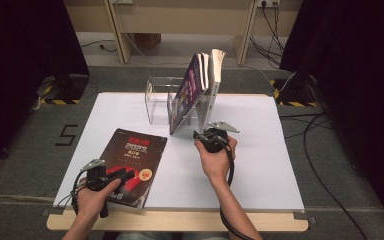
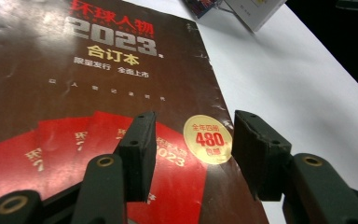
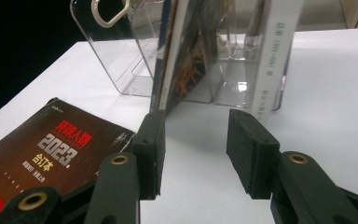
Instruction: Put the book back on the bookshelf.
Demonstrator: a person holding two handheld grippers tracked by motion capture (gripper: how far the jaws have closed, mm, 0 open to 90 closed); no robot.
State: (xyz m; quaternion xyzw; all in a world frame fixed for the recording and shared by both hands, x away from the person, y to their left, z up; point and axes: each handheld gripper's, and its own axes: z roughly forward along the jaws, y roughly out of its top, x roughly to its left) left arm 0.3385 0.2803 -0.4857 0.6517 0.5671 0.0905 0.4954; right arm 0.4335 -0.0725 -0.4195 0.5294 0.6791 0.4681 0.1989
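Observation:
A dark brown magazine (image 1: 132,165) with red cards and "2023" on its cover lies flat on the white table top, front left. My left gripper (image 1: 126,174) hovers over its near part, jaws wide apart over the cover (image 2: 121,93), pressing on nothing. A clear acrylic book stand (image 1: 160,102) at the back holds a purple-covered book (image 1: 190,90) leaning left and an upright white-spined book (image 1: 214,80). My right gripper (image 1: 200,135) sits just in front of the stand, open, its fingers (image 3: 151,154) level with the leaning book's lower edge (image 3: 168,70), with nothing between them.
The white board (image 1: 260,165) has bare room to the right and front of the stand. Cables (image 1: 320,150) run over the grey floor at the right. Black curtains stand on both sides, and wooden furniture legs rise behind the table.

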